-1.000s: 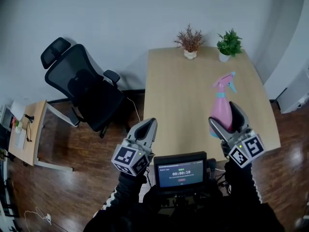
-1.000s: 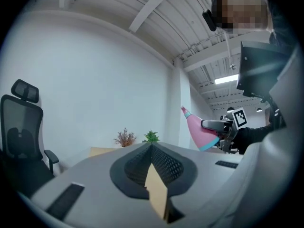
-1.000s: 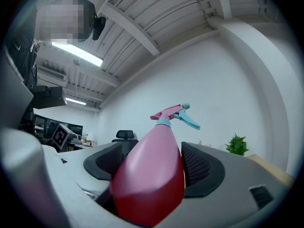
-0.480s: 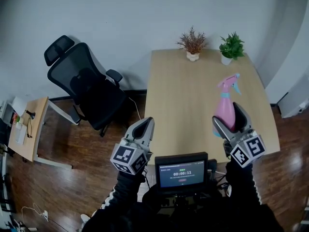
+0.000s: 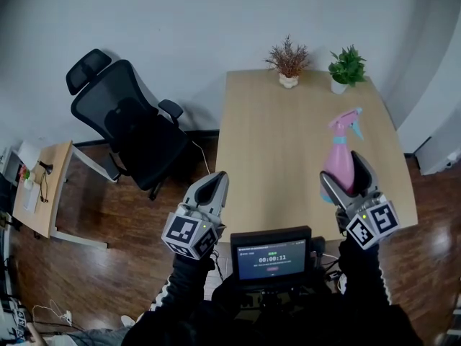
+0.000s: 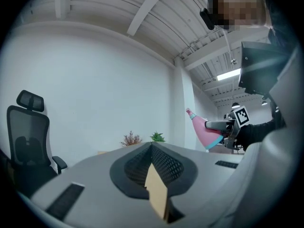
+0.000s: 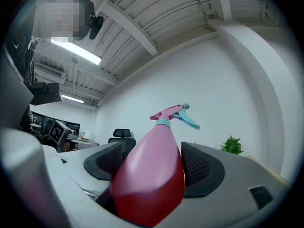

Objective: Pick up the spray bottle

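Observation:
The pink spray bottle (image 5: pixel 339 155) with a teal trigger is held off the wooden table (image 5: pixel 274 150), clamped between the jaws of my right gripper (image 5: pixel 346 173). In the right gripper view the bottle (image 7: pixel 152 172) fills the gap between both pads, nozzle pointing up and right. My left gripper (image 5: pixel 214 187) hovers over the table's near left edge, jaws together with nothing in them. From the left gripper view the jaws (image 6: pixel 153 148) meet at the tip, and the bottle (image 6: pixel 203 131) shows far right in the other gripper.
Two small potted plants, one dried (image 5: pixel 288 62) and one green (image 5: pixel 346 67), stand at the table's far edge. A black office chair (image 5: pixel 126 125) sits left of the table. A small side table (image 5: pixel 39 193) stands at the far left. A screen (image 5: pixel 271 254) hangs at my chest.
The right gripper with the bottle has drifted slightly right and the view has shifted a little. The left gripper has barely moved.

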{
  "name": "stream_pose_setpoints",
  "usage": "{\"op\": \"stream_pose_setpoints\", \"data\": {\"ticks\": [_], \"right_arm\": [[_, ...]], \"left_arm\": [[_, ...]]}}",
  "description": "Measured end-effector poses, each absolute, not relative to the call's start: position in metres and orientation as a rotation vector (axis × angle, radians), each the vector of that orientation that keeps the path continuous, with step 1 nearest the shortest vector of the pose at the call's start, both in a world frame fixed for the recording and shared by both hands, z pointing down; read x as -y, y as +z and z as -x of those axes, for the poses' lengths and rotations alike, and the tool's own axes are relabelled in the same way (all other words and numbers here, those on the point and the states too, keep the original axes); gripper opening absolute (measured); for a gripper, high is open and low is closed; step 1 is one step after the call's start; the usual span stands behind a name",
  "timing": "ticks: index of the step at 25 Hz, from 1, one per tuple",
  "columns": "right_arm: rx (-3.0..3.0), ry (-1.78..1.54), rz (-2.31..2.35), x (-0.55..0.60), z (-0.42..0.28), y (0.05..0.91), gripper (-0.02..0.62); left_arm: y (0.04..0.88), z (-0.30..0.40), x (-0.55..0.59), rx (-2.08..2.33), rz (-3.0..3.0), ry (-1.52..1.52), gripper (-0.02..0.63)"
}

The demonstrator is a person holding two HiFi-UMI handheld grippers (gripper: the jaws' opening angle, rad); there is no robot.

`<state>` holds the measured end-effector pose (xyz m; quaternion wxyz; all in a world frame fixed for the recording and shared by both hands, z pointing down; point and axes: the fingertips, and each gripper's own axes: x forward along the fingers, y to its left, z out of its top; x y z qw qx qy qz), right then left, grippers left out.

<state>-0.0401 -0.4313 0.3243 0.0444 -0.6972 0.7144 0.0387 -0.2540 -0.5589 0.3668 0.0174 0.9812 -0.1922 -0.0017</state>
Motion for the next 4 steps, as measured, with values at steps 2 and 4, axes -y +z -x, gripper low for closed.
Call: {"op": "stream_pose_setpoints", "data": {"ticks": [2, 4], "right_arm": [[-2.183, 0.113, 2.132, 0.4315, 0.0395, 0.3254, 0.394], [-2.187, 0.113, 2.133, 0.4314, 0.0387, 0.3261, 0.394]], "left_arm": [[0.368, 0.2527, 0.5581, 0.594, -3.04, -0.001, 0.0], [0.3708, 0.2516, 0.5577, 0.592, -3.024, 0.014, 0.0]]}}
